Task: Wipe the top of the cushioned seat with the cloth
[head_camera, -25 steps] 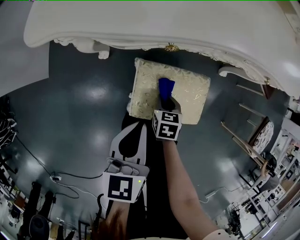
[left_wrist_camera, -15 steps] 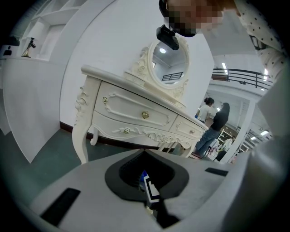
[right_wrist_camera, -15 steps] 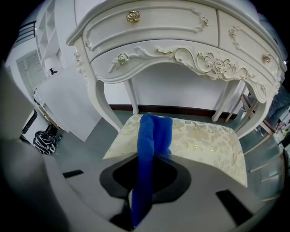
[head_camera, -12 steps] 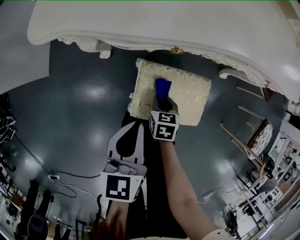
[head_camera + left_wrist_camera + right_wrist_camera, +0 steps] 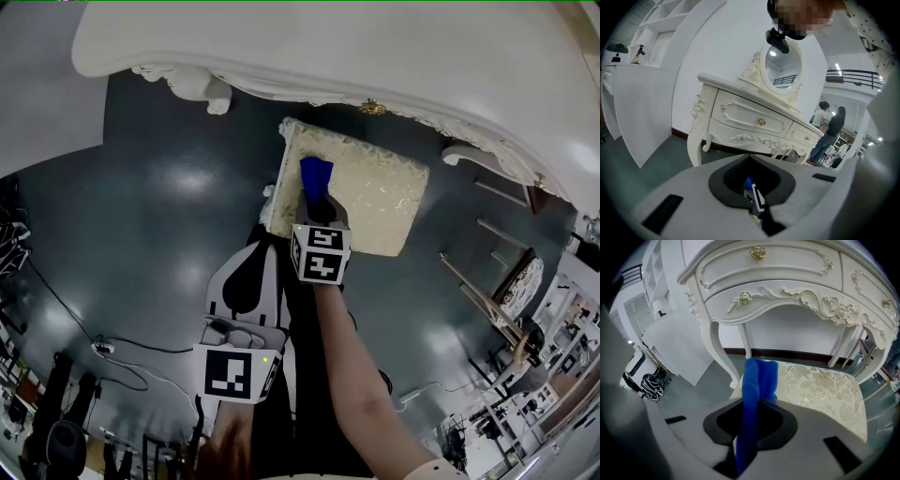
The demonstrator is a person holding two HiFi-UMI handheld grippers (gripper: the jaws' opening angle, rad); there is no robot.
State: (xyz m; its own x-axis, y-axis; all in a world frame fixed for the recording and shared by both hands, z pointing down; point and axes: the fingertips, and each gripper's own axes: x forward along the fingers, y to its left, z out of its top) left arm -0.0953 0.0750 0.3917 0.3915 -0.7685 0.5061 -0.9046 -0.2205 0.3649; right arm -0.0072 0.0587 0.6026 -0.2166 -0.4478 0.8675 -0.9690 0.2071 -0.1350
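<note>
The cushioned seat (image 5: 375, 197) is cream with a gold leaf pattern and stands on the dark floor in front of the white dressing table (image 5: 375, 56). My right gripper (image 5: 317, 204) is shut on a folded blue cloth (image 5: 315, 176), which rests on the seat's left part. In the right gripper view the cloth (image 5: 757, 385) runs up between the jaws over the seat (image 5: 820, 390). My left gripper (image 5: 259, 251) is held low and nearer to me, off the seat, jaws shut and empty. In its own view the left gripper (image 5: 754, 206) points toward the table.
The table's carved leg (image 5: 202, 89) stands left of the seat, and a white panel (image 5: 37, 94) lies at far left. Cables (image 5: 112, 349) trail over the floor at lower left. Wooden rails (image 5: 483, 291) stand to the right. People (image 5: 829, 131) are in the background.
My right gripper has slid the blue cloth leftward across the seat, from near its middle toward the left edge. The left gripper has kept its place.
</note>
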